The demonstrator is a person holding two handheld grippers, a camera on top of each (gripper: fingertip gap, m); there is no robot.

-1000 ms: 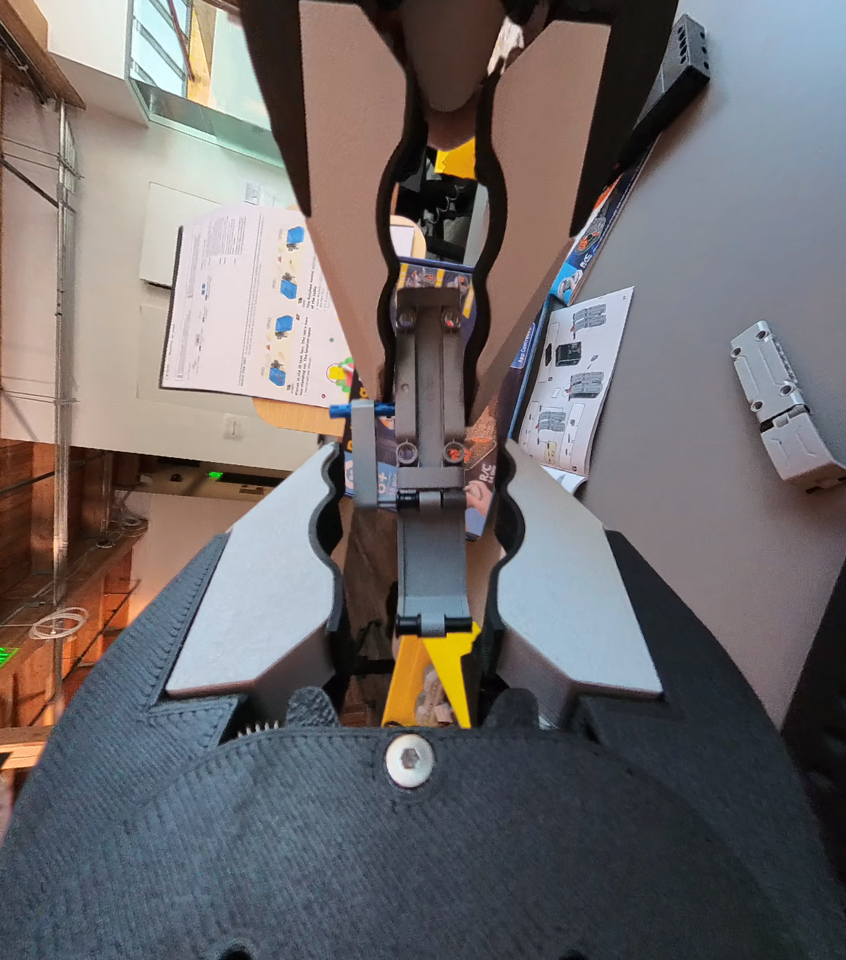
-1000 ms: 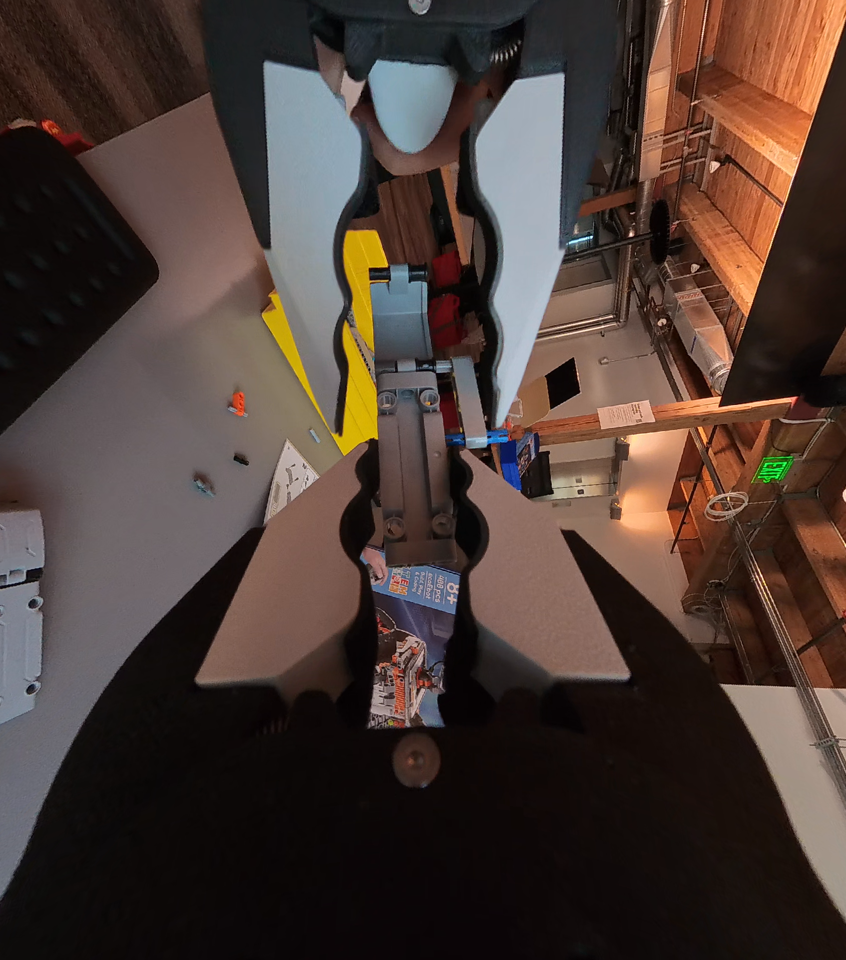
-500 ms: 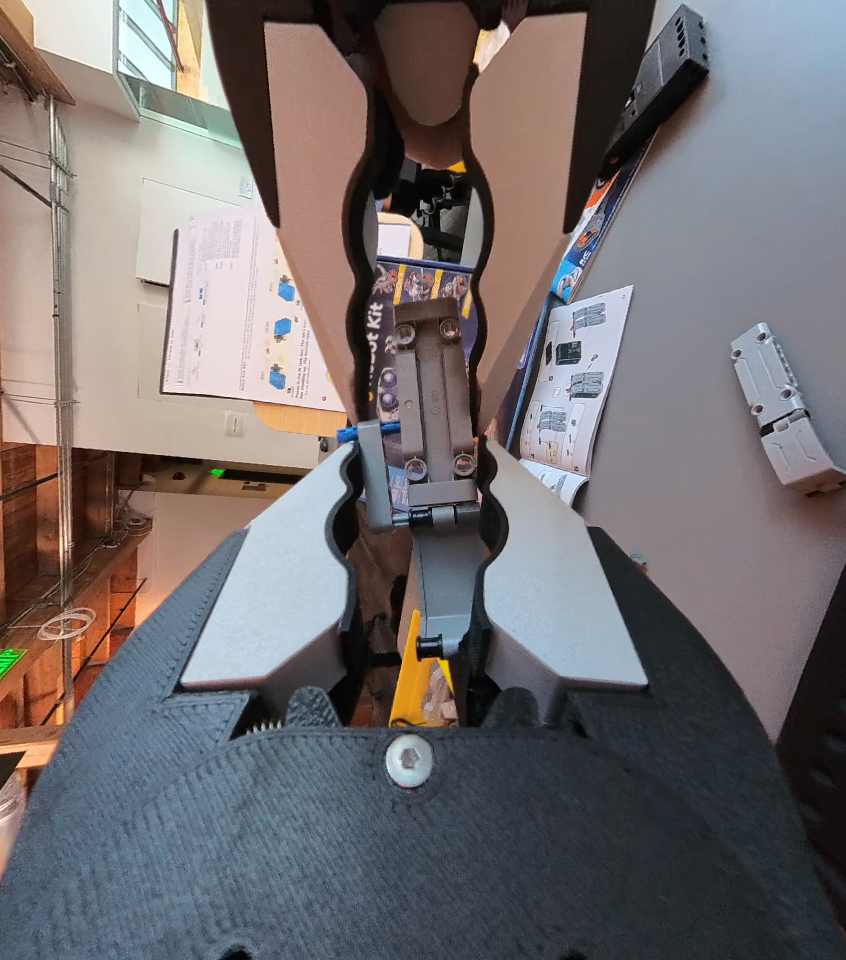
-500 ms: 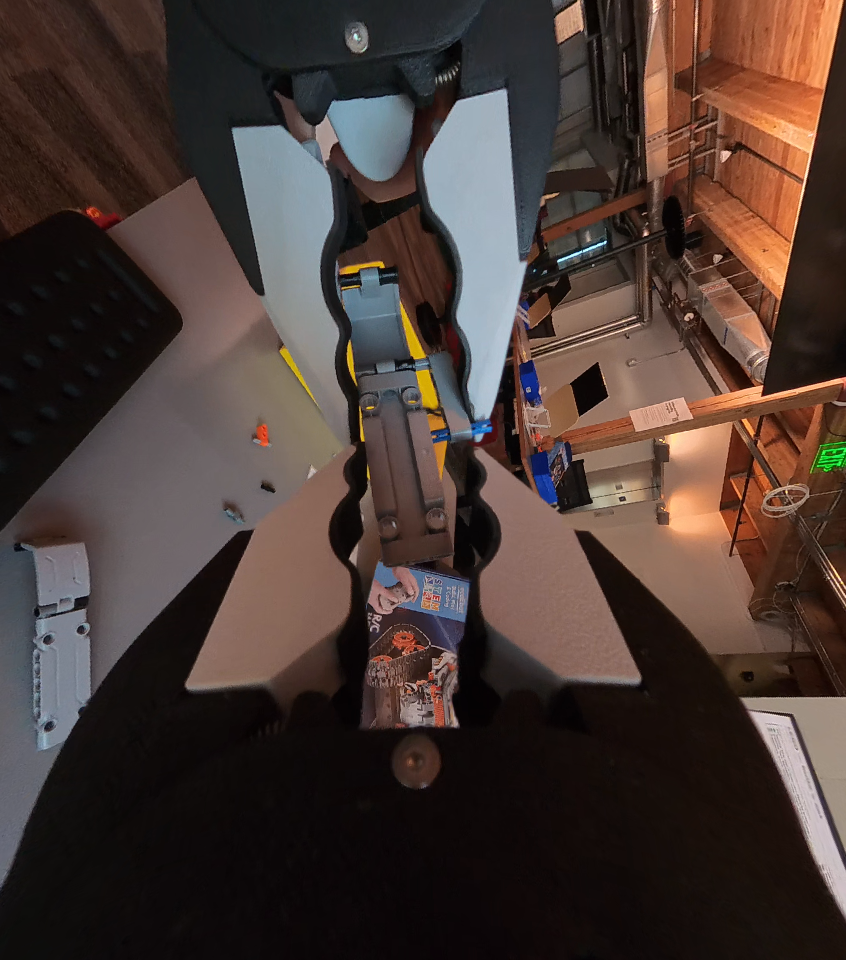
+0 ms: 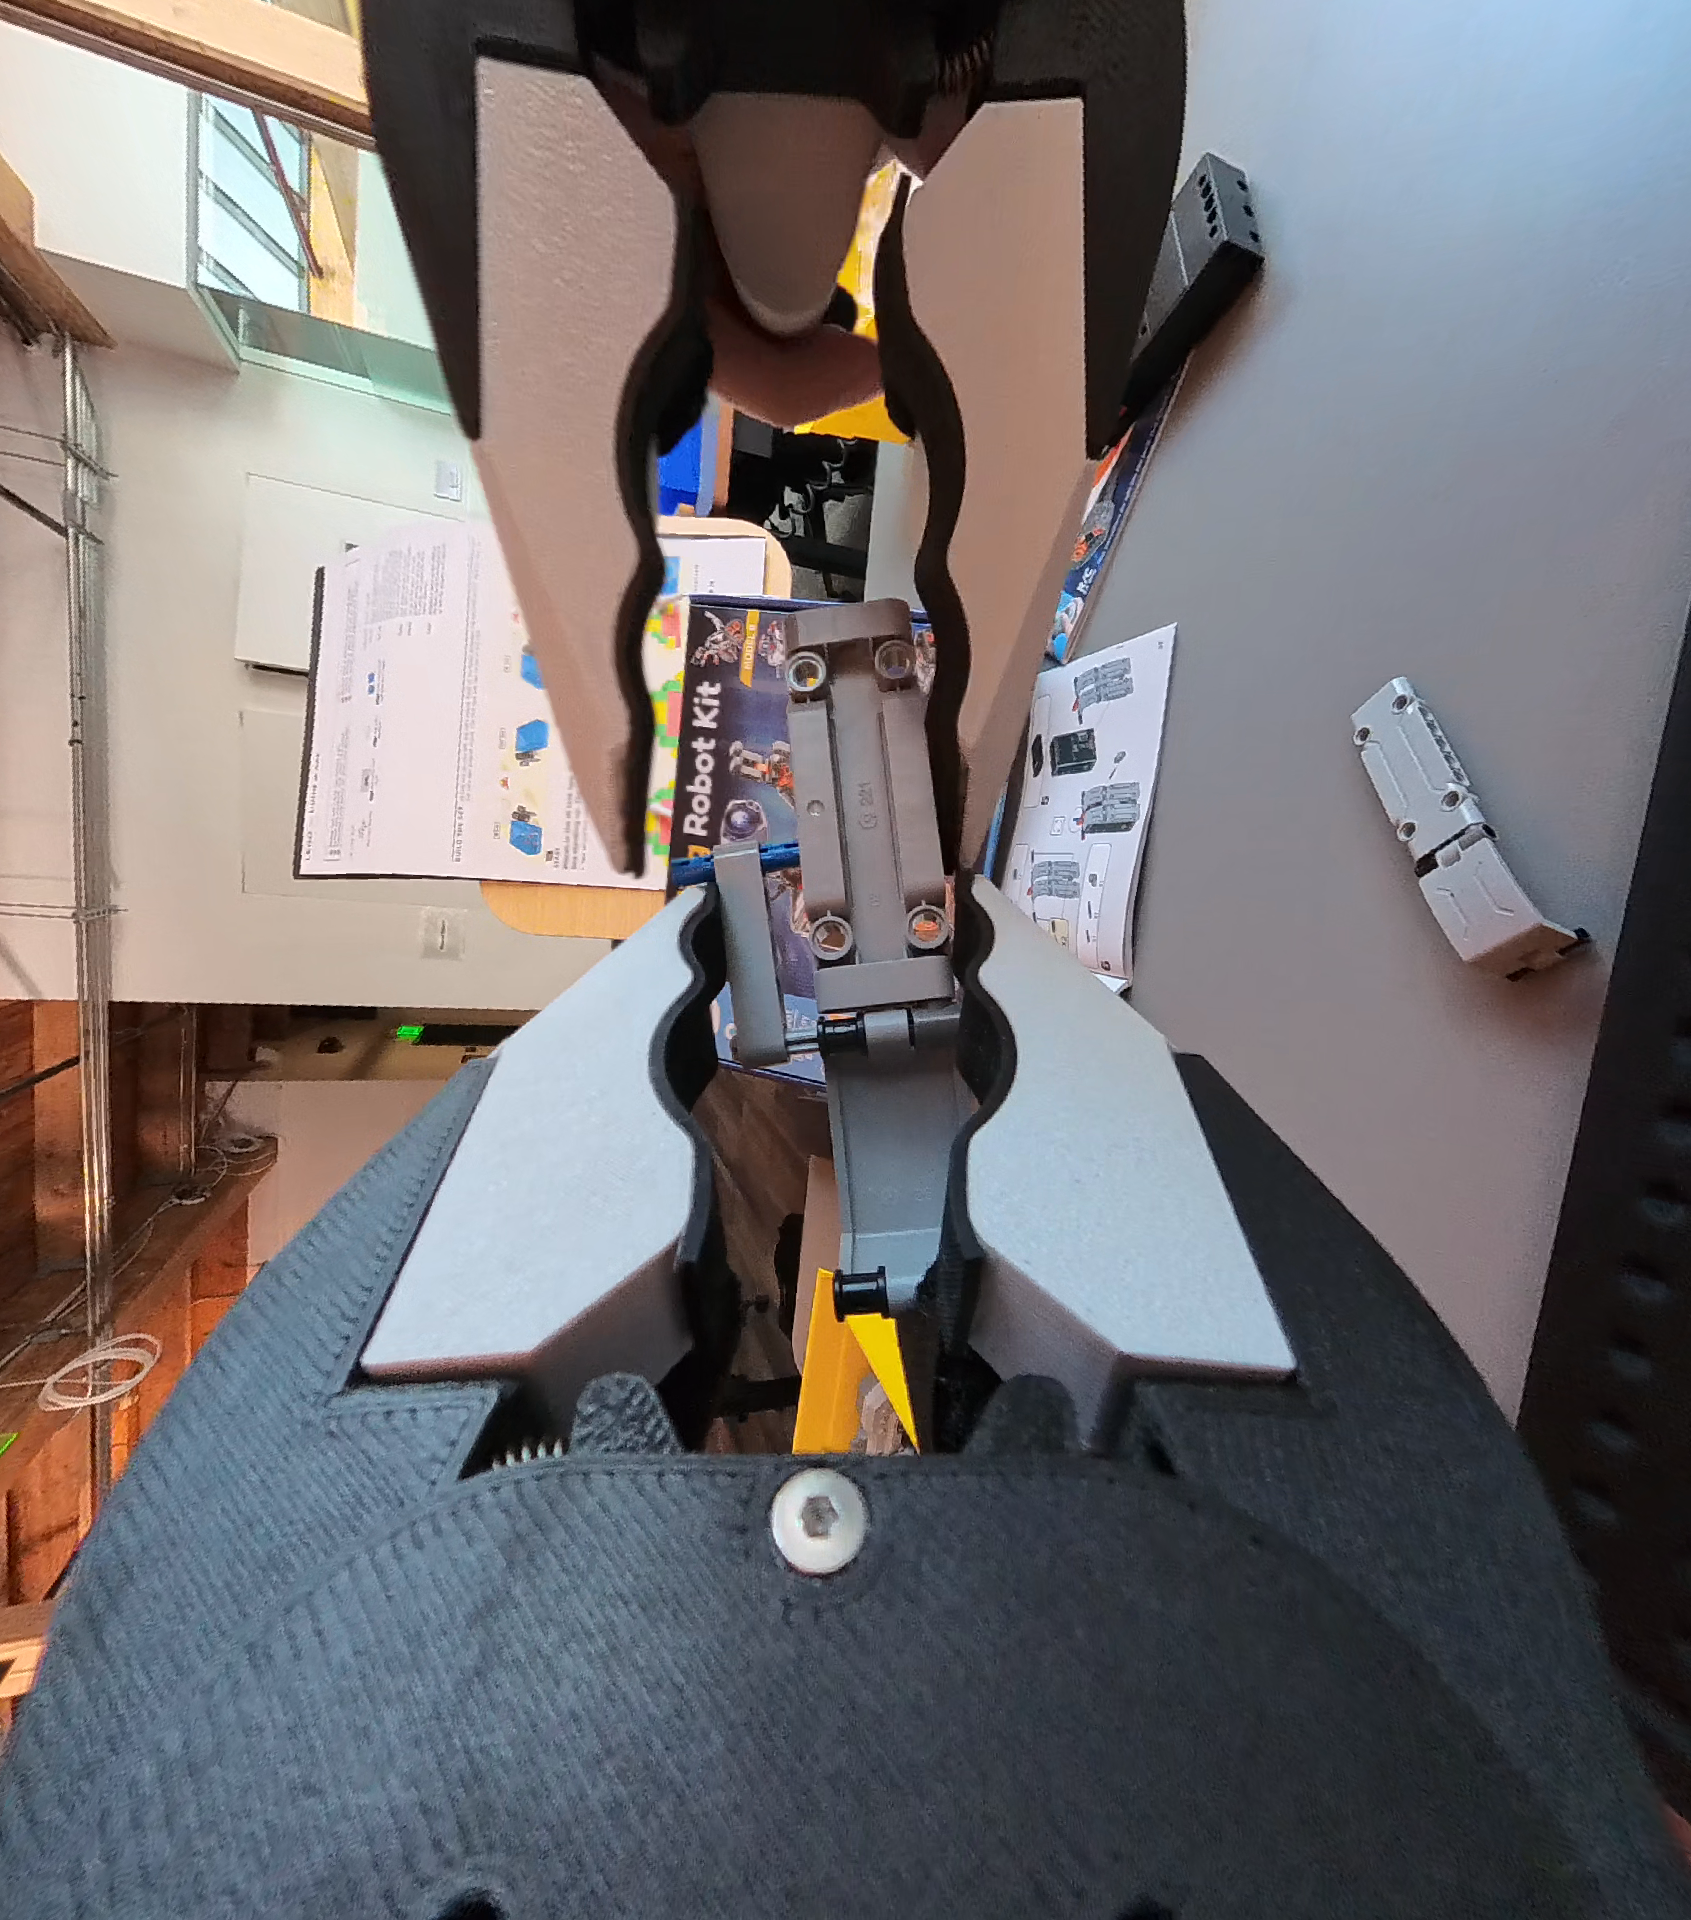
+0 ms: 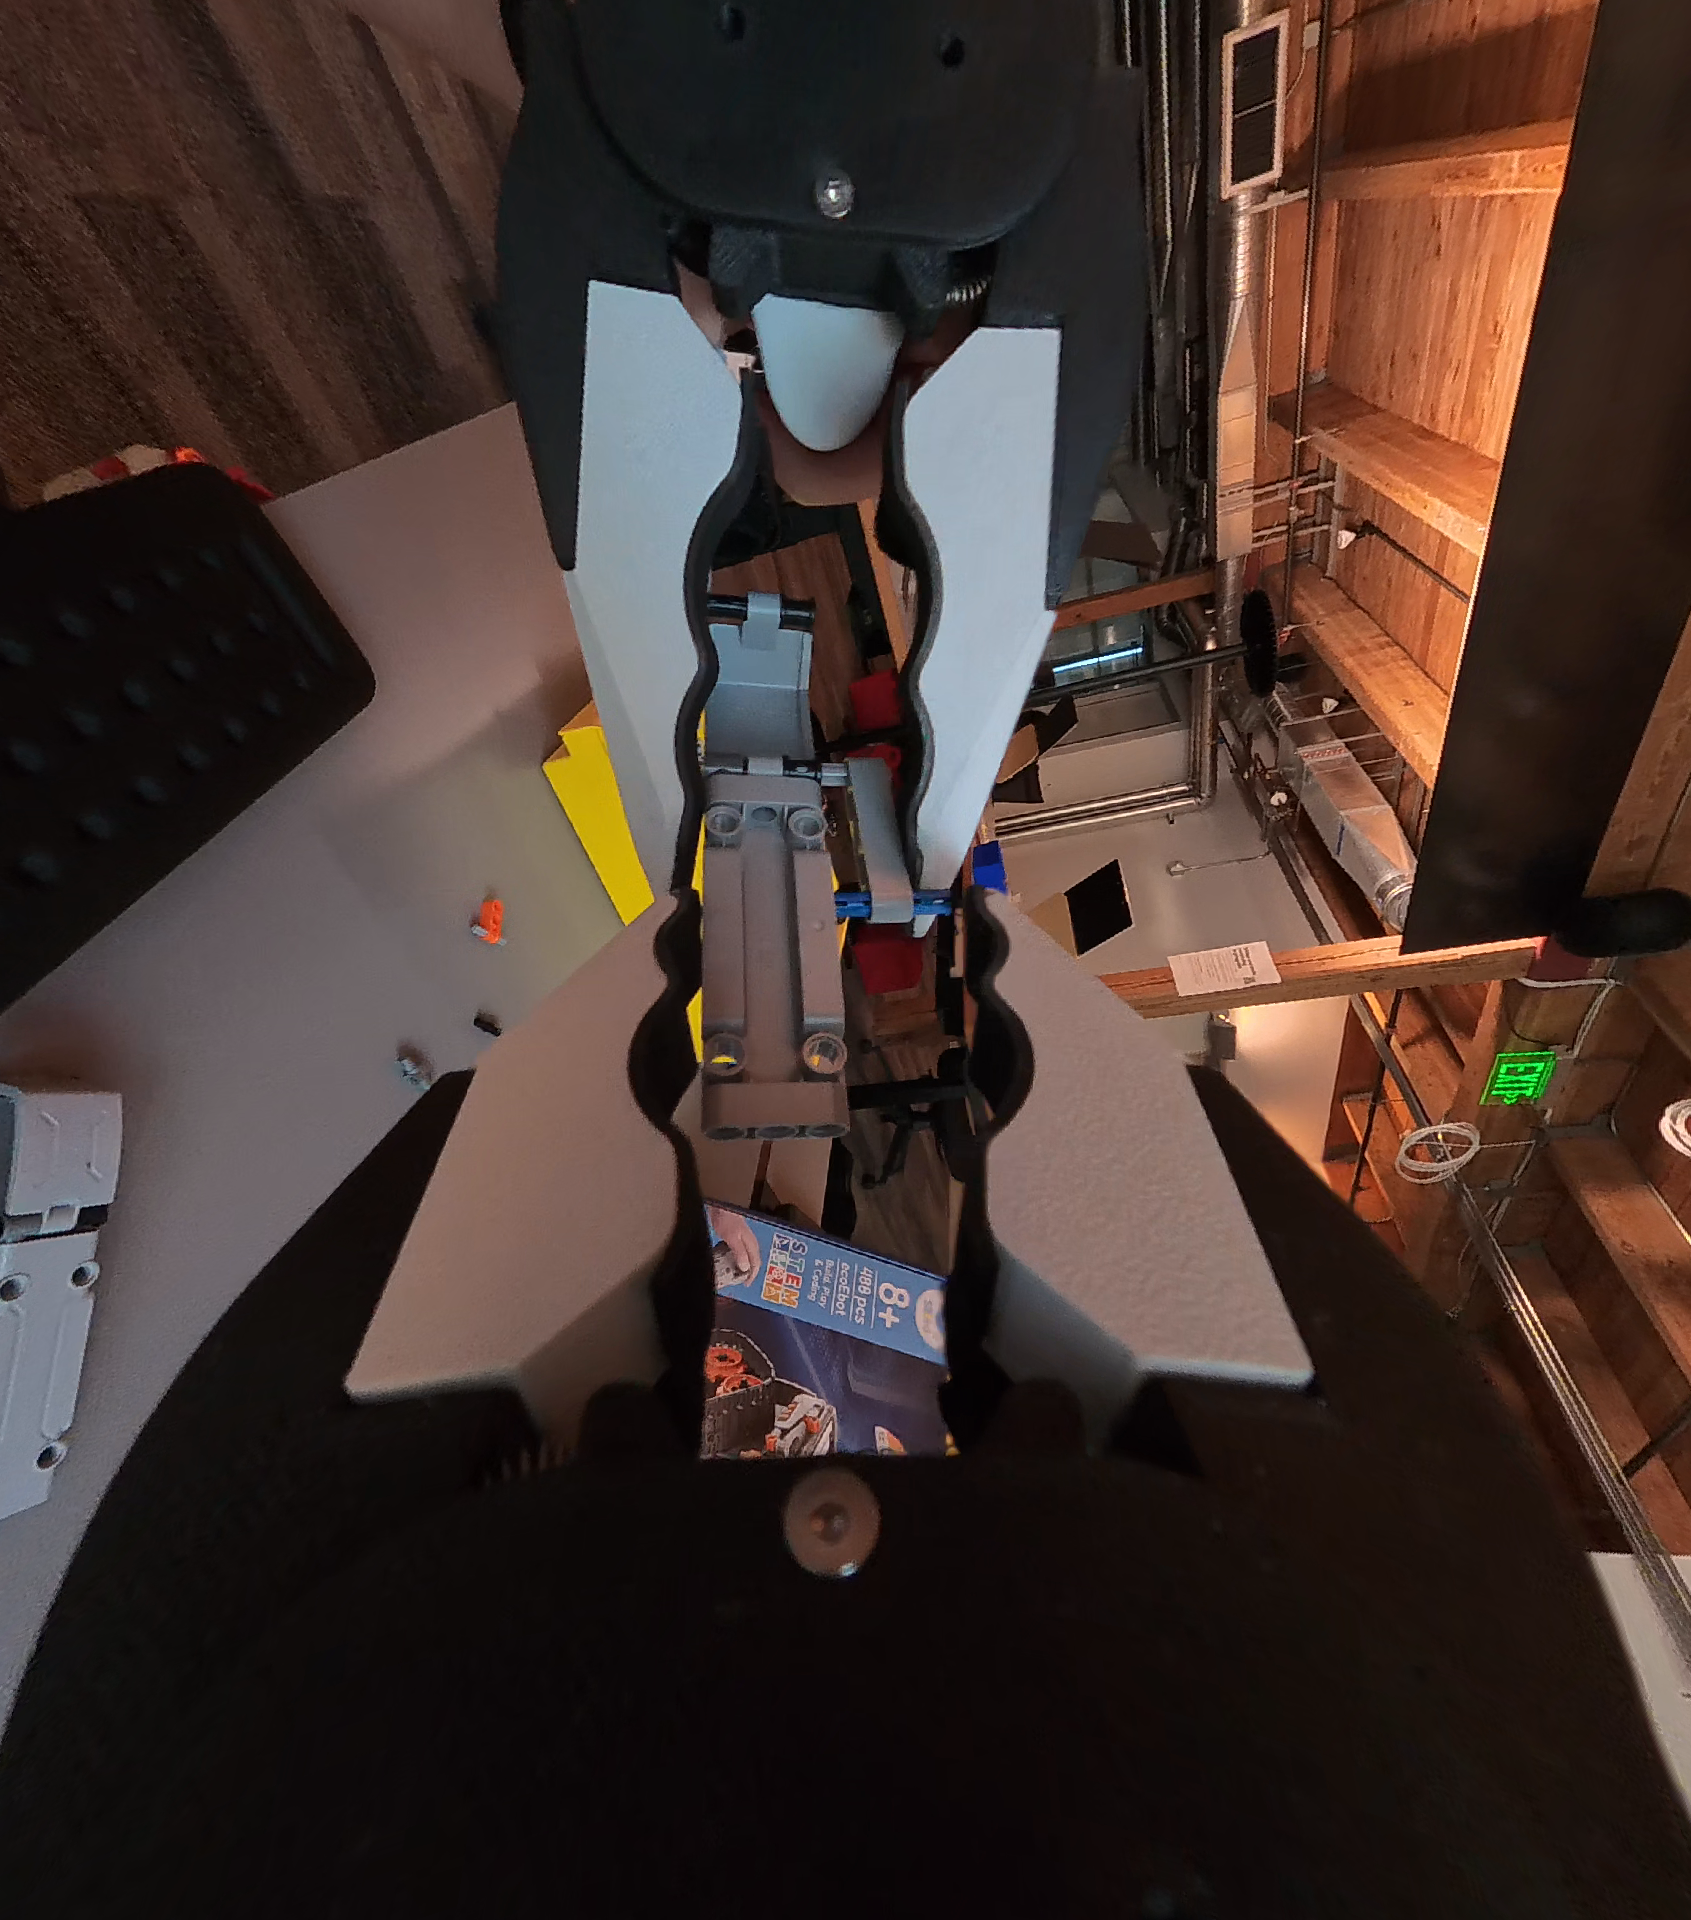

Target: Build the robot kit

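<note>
- Since a second ago the right gripper point(image 6: 825, 899) has let its fingers spread wider; the left gripper point(image 5: 833, 899) has narrowed its own, and the piece sits much where it did.
- Both grippers face each other tip to tip above a pale grey table point(image 5: 1392, 416), each at one end of a grey building-brick assembly point(image 5: 862, 790).
- Made of two long grey panels joined end to end by a hinge with black pins, the assembly also carries a lighter grey beam point(image 5: 747, 966) along one side, fixed on a thin blue axle point(image 6: 856, 904).
- Left gripper: clamped across the assembly, with one finger against the side beam and the other against the near panel.
- Right gripper: jaws apart around the far panel. In the left wrist view the panel lies against one finger, with clear space on its other side.
- Behind the grippers stands a dark blue kit box point(image 5: 716, 769).
- An open instruction leaflet point(image 5: 1080, 800) lies on the table beside the box.
- Well apart from the grippers, a second, white hinged panel piece point(image 5: 1454, 831) lies flat on the table.
- Next to that piece sits a black perforated mat point(image 6: 93, 727).
- A black block point(image 5: 1199, 260) lies near the table's far edge.
- Near a yellow sheet point(image 6: 602, 821) lie a small orange piece point(image 6: 488, 920) and two smaller bits.
</note>
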